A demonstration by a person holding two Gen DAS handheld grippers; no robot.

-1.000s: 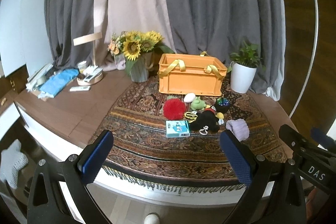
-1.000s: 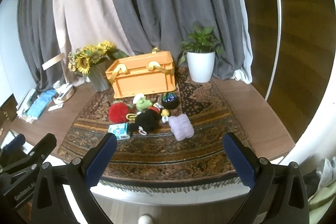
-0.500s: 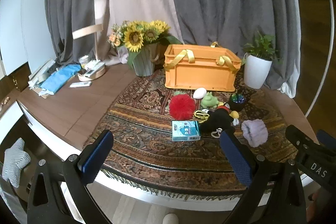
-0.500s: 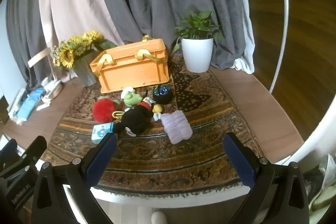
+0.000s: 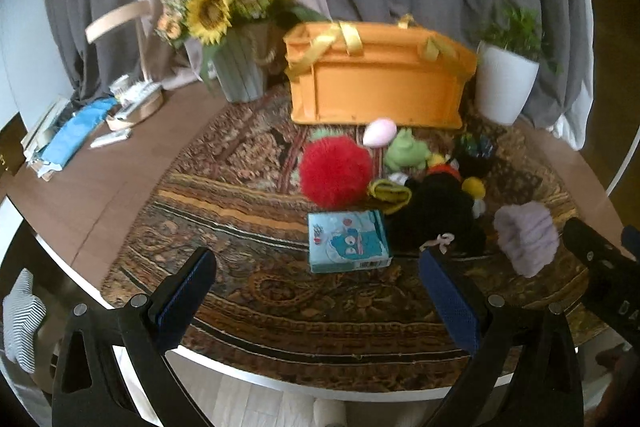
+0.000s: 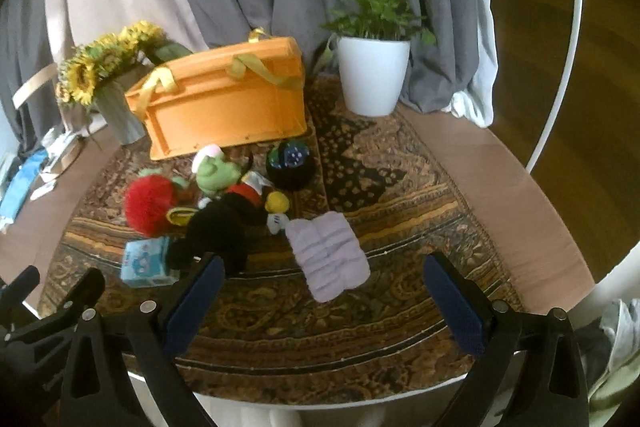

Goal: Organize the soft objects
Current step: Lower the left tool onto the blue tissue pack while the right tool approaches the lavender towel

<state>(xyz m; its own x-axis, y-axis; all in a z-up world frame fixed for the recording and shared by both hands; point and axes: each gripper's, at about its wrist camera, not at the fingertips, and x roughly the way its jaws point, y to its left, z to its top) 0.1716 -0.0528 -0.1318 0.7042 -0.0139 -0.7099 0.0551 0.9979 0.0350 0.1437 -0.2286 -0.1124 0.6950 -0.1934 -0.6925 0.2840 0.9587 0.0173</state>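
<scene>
Plainly the approach step is in hand: both grippers hang over the bench's front edge, the left gripper [image 5: 316,299] and right gripper [image 6: 320,301] each spread wide and holding nothing. The soft toys lie heaped mid-bench on the rug [image 6: 400,187], just before the orange crate [image 6: 224,107] at the back: red pompom [image 5: 334,173], black plush [image 6: 224,223], green frog [image 5: 406,153], lilac cloth [image 6: 328,253] nearest the right gripper. Next, I judge, the right gripper must descend on the cloth, pinch it, and carry it to the crate.

orange crate [image 6: 224,111], red pompom [image 5: 335,173], lilac cloth [image 6: 328,254]
</scene>
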